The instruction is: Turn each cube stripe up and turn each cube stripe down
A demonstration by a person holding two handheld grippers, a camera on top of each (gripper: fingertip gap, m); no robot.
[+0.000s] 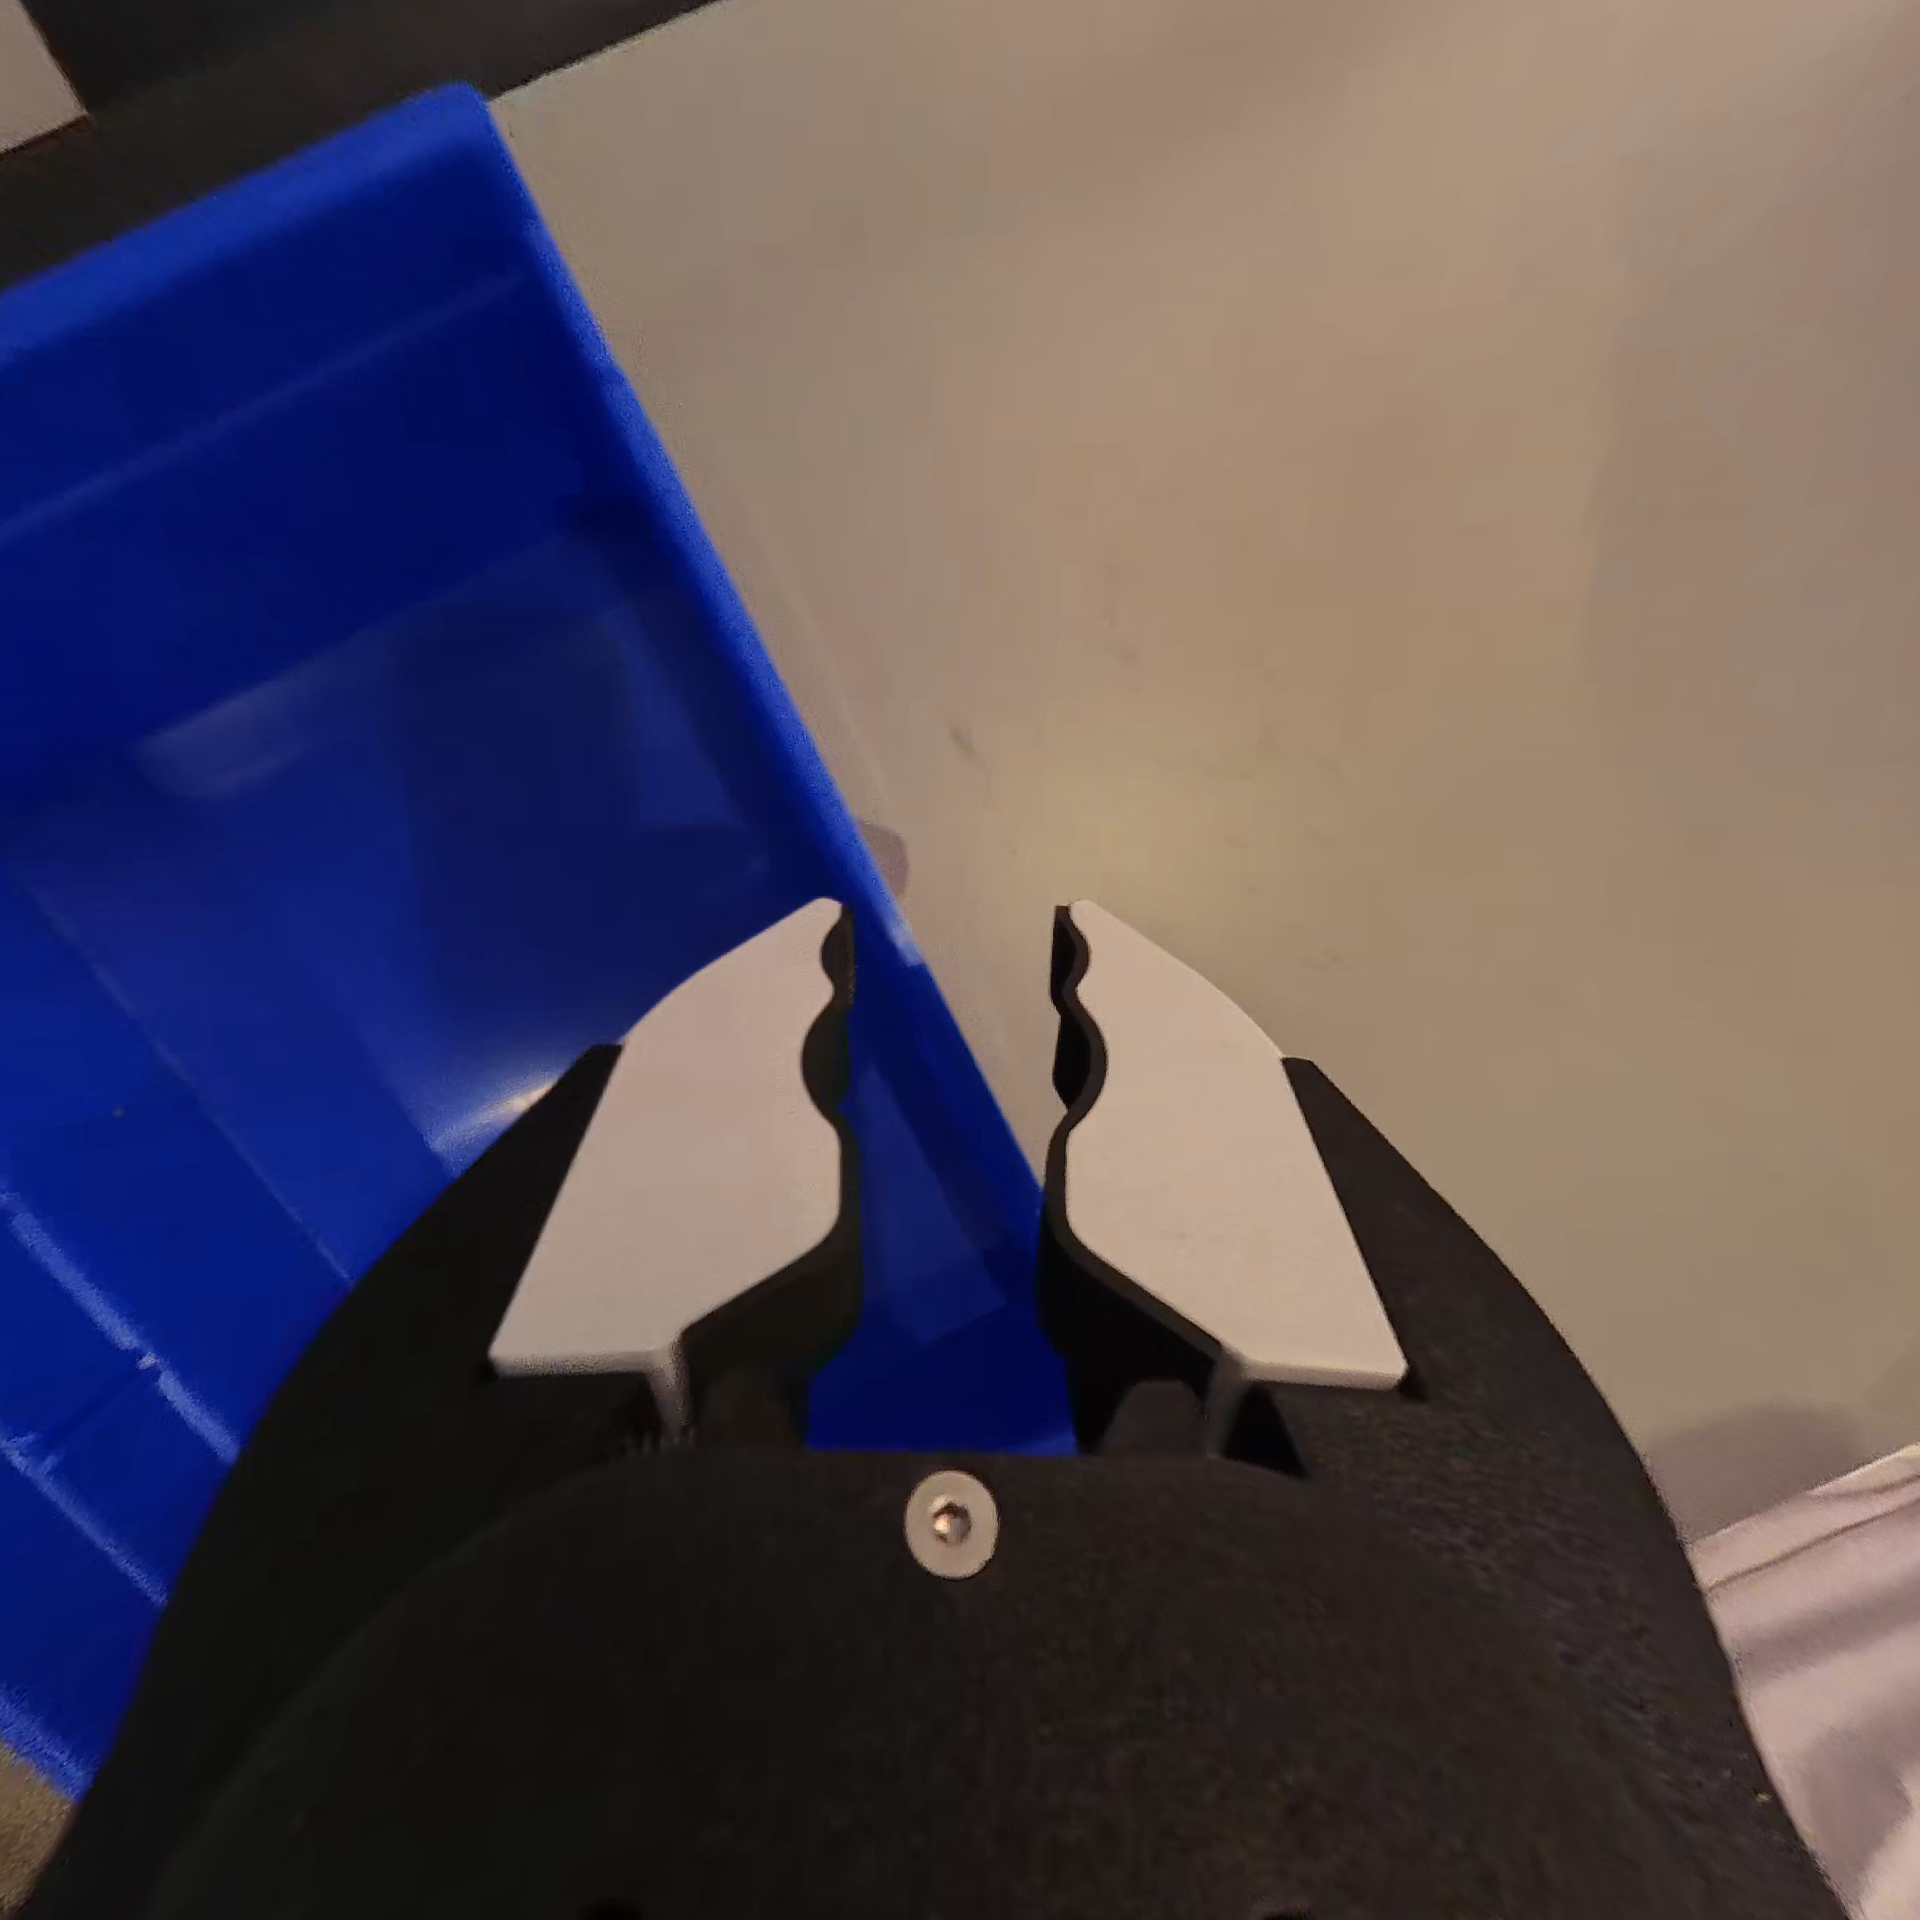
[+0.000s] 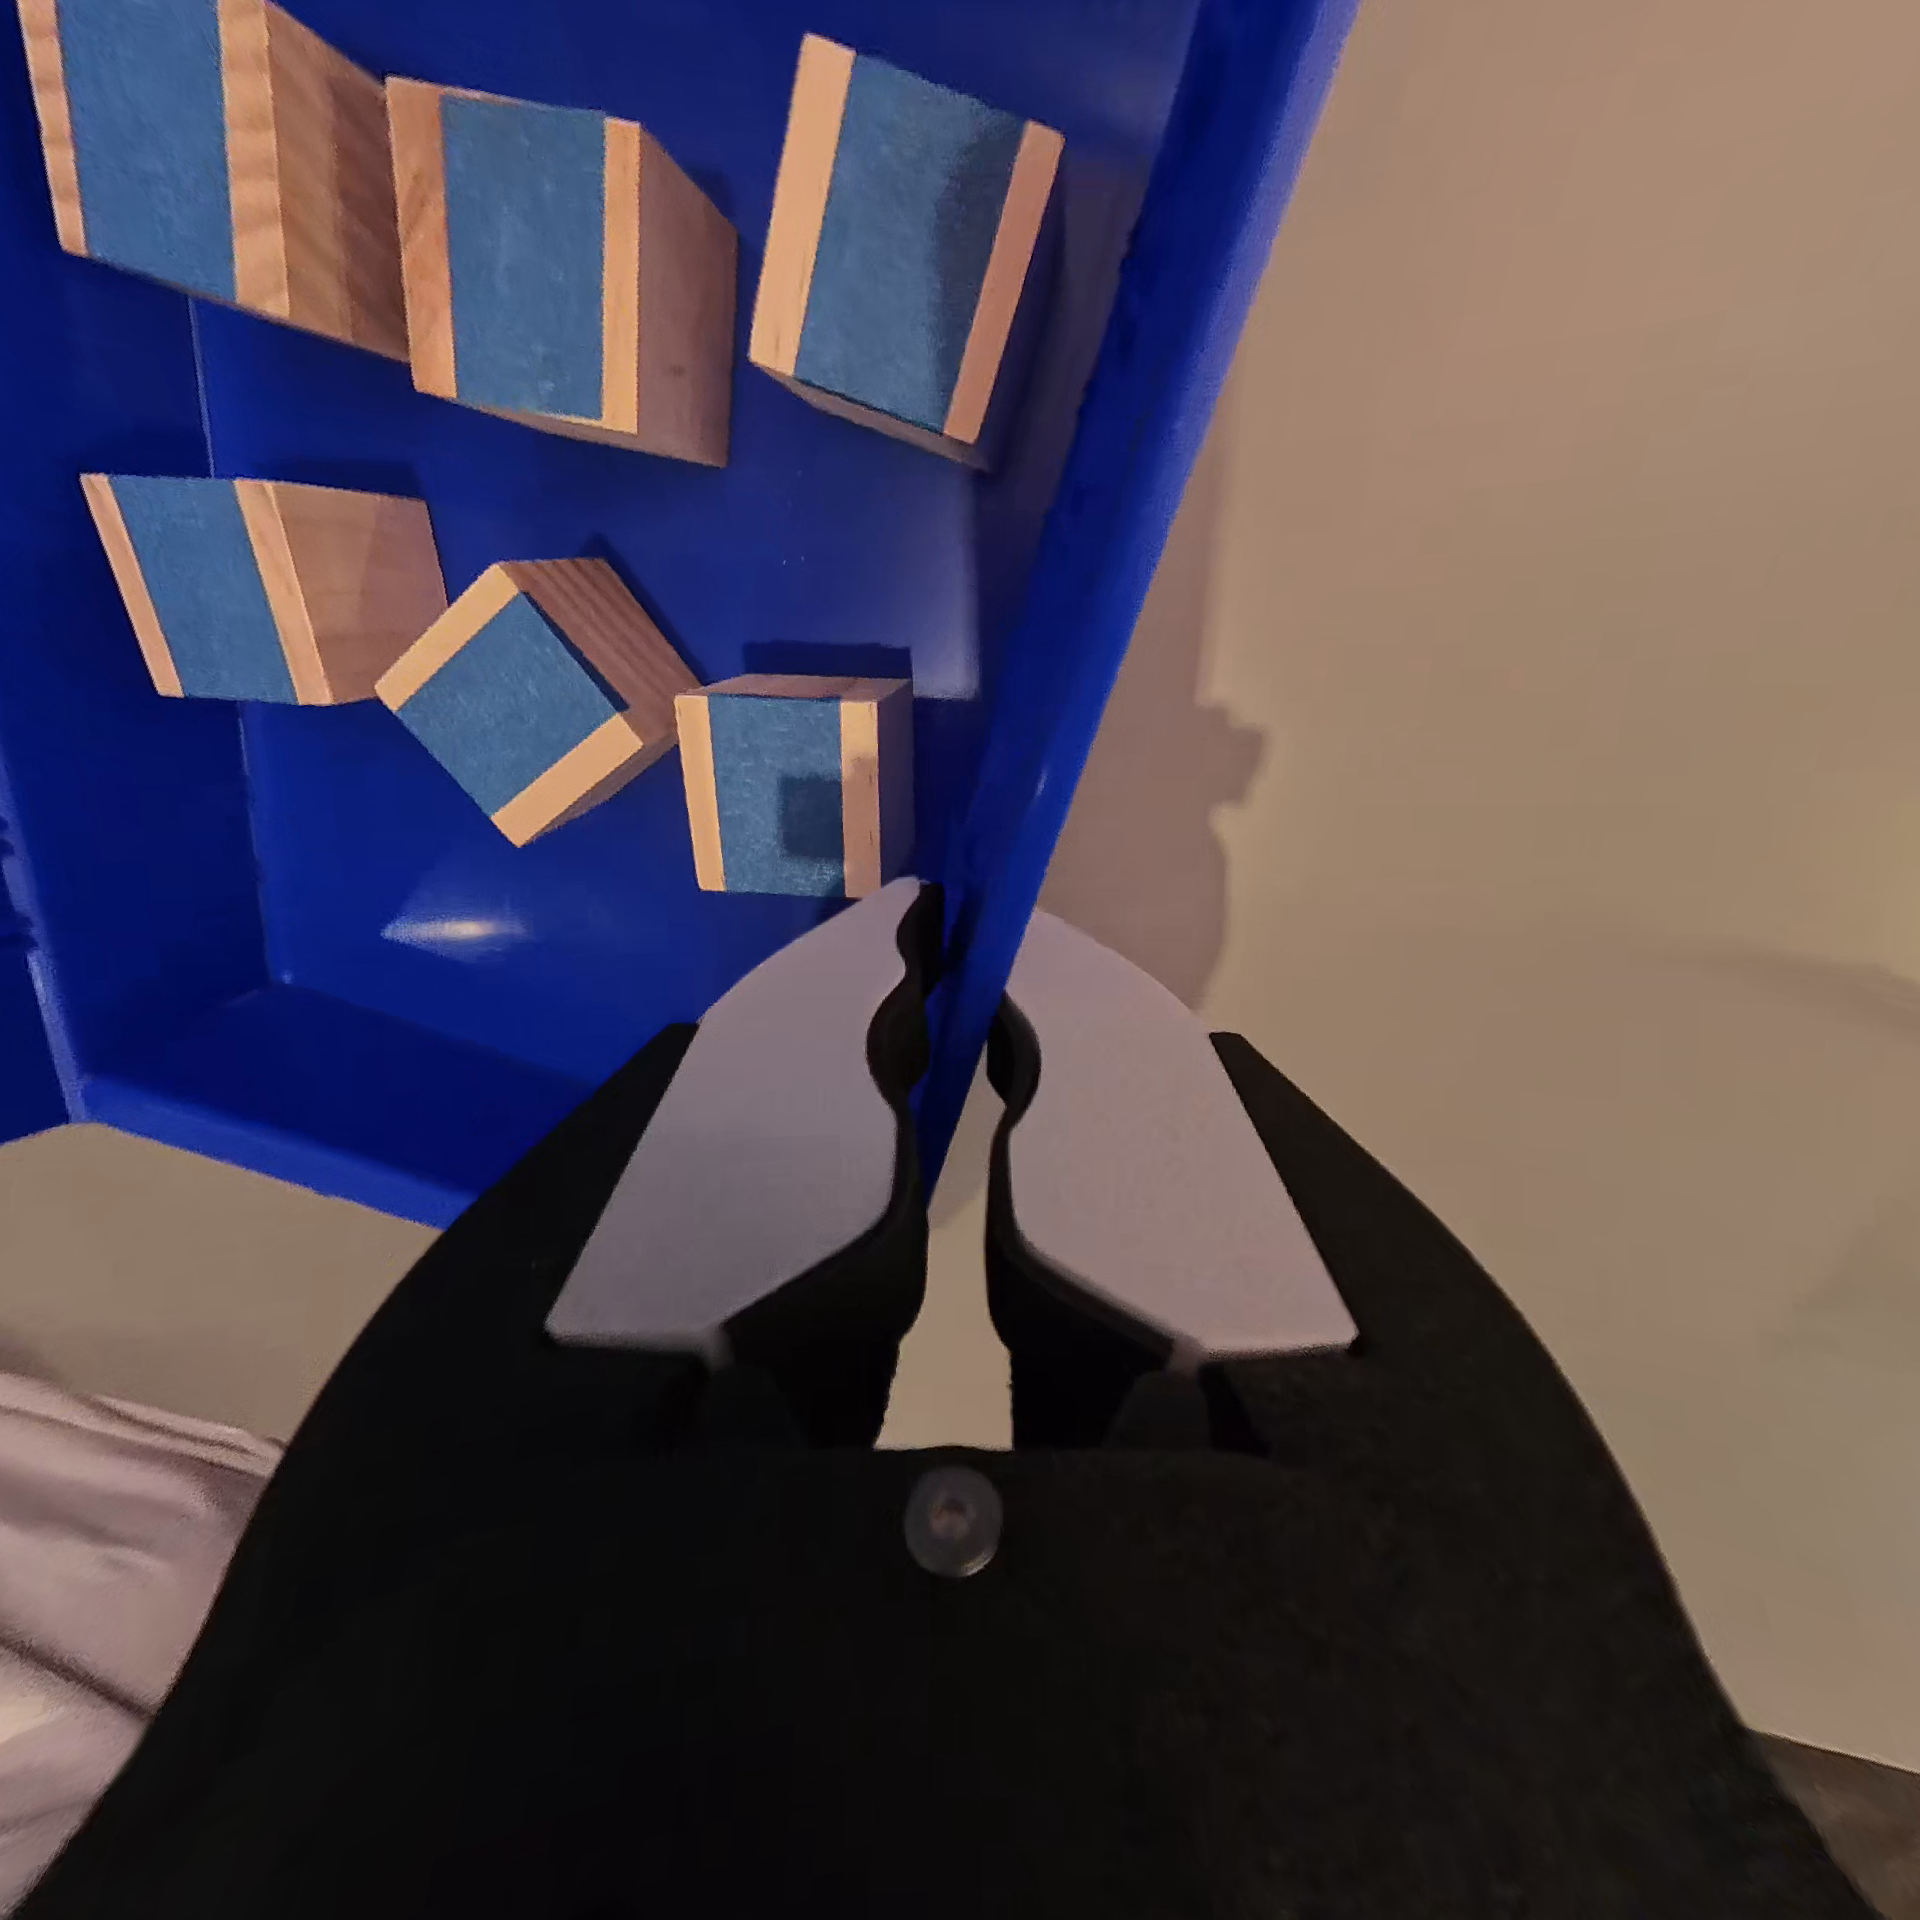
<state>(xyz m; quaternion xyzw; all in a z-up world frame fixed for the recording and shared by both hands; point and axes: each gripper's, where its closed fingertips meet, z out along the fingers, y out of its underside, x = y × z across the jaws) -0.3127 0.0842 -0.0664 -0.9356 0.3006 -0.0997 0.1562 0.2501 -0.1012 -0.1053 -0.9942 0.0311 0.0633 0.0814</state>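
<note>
In the right wrist view, several wooden cubes lie in a blue bin, each with a blue stripe facing up. The nearest cube sits by the bin's right wall, and another cube lies turned at an angle. My right gripper is shut on the bin's right wall, one finger inside and one outside. In the left wrist view, my left gripper is open and straddles the right wall of a blue bin. No cubes show there. I cannot tell whether it is the same bin.
The bins stand on a pale beige table, which also shows in the left wrist view. A white cloth lies at the near edge, and in the right wrist view it is at the lower left.
</note>
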